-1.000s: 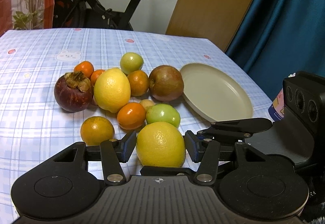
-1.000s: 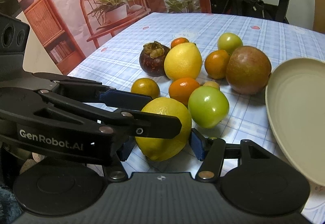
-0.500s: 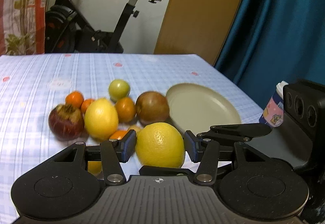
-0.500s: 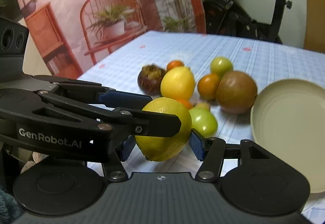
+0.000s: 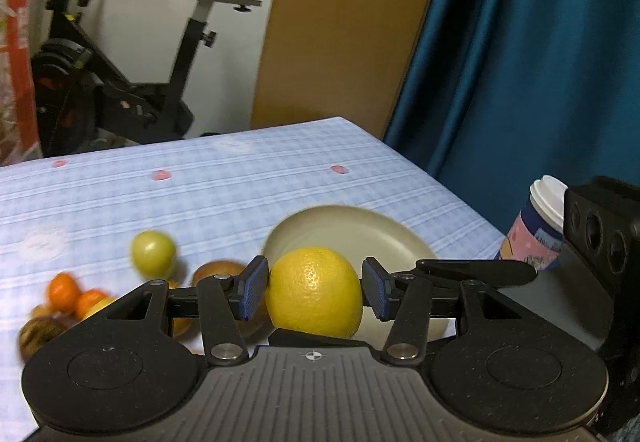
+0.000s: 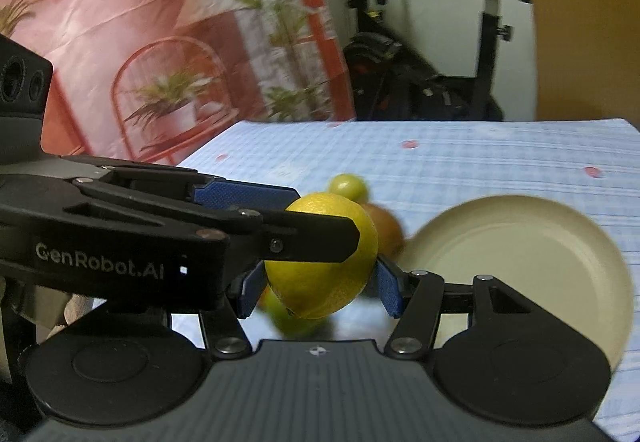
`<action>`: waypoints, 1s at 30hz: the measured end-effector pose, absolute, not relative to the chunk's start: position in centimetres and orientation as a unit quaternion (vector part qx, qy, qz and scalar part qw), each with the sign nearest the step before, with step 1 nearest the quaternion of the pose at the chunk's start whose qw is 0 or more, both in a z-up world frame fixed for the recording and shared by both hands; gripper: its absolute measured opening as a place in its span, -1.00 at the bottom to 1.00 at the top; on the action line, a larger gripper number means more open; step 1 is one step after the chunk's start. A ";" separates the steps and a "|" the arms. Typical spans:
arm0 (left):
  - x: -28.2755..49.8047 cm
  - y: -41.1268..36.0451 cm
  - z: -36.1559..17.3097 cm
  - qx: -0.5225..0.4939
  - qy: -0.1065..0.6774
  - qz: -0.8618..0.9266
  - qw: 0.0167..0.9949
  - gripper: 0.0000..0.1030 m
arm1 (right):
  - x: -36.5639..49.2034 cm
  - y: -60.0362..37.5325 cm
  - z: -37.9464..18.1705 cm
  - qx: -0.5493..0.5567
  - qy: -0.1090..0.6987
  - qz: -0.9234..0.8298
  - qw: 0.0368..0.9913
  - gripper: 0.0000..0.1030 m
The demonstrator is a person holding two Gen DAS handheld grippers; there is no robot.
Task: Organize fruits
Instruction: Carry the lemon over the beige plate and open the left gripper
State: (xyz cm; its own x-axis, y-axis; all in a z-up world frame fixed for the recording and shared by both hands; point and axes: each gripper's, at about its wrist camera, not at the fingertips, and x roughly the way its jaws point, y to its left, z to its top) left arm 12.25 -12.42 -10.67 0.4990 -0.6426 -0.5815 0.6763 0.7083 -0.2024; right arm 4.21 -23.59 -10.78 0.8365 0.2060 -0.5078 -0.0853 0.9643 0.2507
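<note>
Both grippers hold one big yellow lemon (image 5: 314,292) in the air above the table. My left gripper (image 5: 314,292) is shut on it from its two sides. My right gripper (image 6: 318,282) is shut on the same lemon (image 6: 324,282), crossing the left one. A beige plate (image 5: 352,230) lies on the table just beyond the lemon; it also shows in the right wrist view (image 6: 520,254). The other fruit lie on the table below: a green fruit (image 5: 153,252), small oranges (image 5: 64,292) and a brown-red fruit (image 6: 384,230).
A paper cup with a white lid (image 5: 536,230) stands at the table's right edge. The blue checked tablecloth (image 5: 200,193) stretches beyond. An exercise bike (image 5: 120,81) and a blue curtain (image 5: 520,61) stand behind the table.
Both grippers have lifted the lemon up off the table and swung right toward the plate. The fruit pile has dropped low and left in view.
</note>
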 end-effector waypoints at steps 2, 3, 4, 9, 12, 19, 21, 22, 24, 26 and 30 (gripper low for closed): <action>13.0 -13.9 -11.0 0.032 0.327 -0.388 0.861 0.04 | 4.5 -25.0 -10.9 0.116 0.274 0.061 0.953 0.16; 13.3 -14.6 -11.2 0.036 0.329 -0.389 0.859 0.04 | 4.6 -25.6 -11.0 0.119 0.274 0.054 0.953 0.16; 13.7 -15.2 -11.5 0.041 0.332 -0.390 0.858 0.04 | 4.7 -26.3 -11.1 0.124 0.274 0.049 0.952 0.16; 15.0 -17.2 -13.0 0.063 0.348 -0.385 0.853 0.05 | 5.7 -28.5 -12.0 0.133 0.285 0.025 0.949 0.16; 16.0 -18.1 -13.6 0.065 0.359 -0.379 0.850 0.05 | 6.3 -29.6 -12.7 0.139 0.293 0.017 0.946 0.16; 17.3 -19.6 -14.8 0.077 0.378 -0.363 0.848 0.06 | 8.1 -30.6 -13.9 0.140 0.312 0.004 0.940 0.16; 17.6 -19.9 -15.1 0.075 0.381 -0.359 0.849 0.08 | 8.4 -30.8 -14.1 0.137 0.316 0.002 0.939 0.16; 17.8 -19.9 -15.1 0.074 0.382 -0.357 0.849 0.09 | 8.6 -30.8 -14.3 0.136 0.317 0.001 0.938 0.16; 18.4 -20.0 -15.3 0.072 0.385 -0.353 0.850 0.10 | 8.9 -30.8 -14.3 0.134 0.316 -0.001 0.939 0.16; 18.7 -19.9 -15.4 0.068 0.388 -0.349 0.850 0.12 | 9.2 -30.9 -14.2 0.133 0.317 -0.002 0.939 0.16; 19.2 -19.7 -15.4 0.058 0.396 -0.339 0.852 0.13 | 9.7 -30.5 -14.2 0.131 0.316 -0.003 0.940 0.16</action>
